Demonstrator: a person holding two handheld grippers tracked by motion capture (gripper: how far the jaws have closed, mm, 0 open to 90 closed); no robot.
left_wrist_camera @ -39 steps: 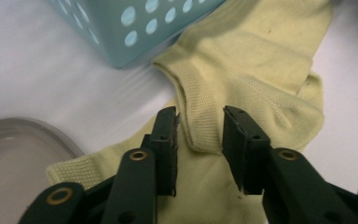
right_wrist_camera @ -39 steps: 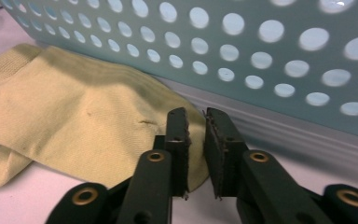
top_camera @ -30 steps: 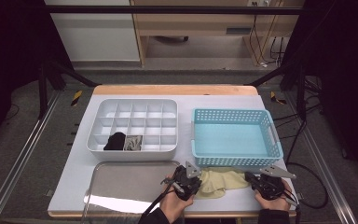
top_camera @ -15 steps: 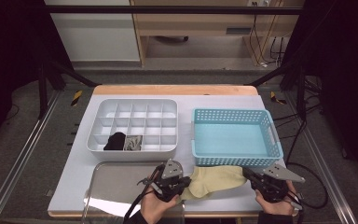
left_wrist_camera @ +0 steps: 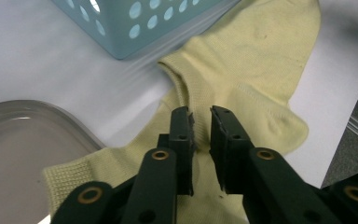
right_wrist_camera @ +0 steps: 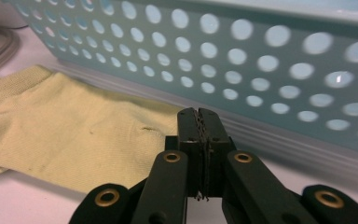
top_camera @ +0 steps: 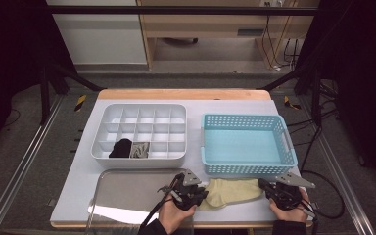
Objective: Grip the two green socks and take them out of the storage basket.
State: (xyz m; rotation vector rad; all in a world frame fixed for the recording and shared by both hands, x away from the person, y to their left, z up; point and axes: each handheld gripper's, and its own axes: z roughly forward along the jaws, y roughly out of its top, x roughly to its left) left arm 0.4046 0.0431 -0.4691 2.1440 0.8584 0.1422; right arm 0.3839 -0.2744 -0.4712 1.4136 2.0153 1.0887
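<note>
— What is the left gripper [top_camera: 196, 192] doing from where you are standing?

— It is hovering over the cuff end of the pale yellow sock [top_camera: 230, 191], which is lying flat on the white desk [top_camera: 78, 176]. Its jaws have just been opening; they are standing a little apart now, with sock fabric showing below the gap, and nothing is being pinched between them.

— And the right gripper [top_camera: 267, 186]?

— Its jaws are pressing tight together. In the right gripper view its tips [right_wrist_camera: 198, 114] are sitting right at the sock's [right_wrist_camera: 70, 135] near edge, but I cannot tell whether any cloth is caught between them.

— So where is the sock lying, relative to the two?

— It is stretching between them, the cuff under the left gripper [left_wrist_camera: 200, 116] and the toe end reaching toward the right one. Just beyond both grippers the light blue perforated basket [top_camera: 247, 144] is standing, its wall just beside the sock's [left_wrist_camera: 242, 79] far edge. Off to the left gripper's outer side a metal tray [top_camera: 122, 196] is lying, and farther ahead of it the white divided organizer [top_camera: 142, 129] is holding a black item [top_camera: 121, 148] and a grey one [top_camera: 139, 150].
</note>
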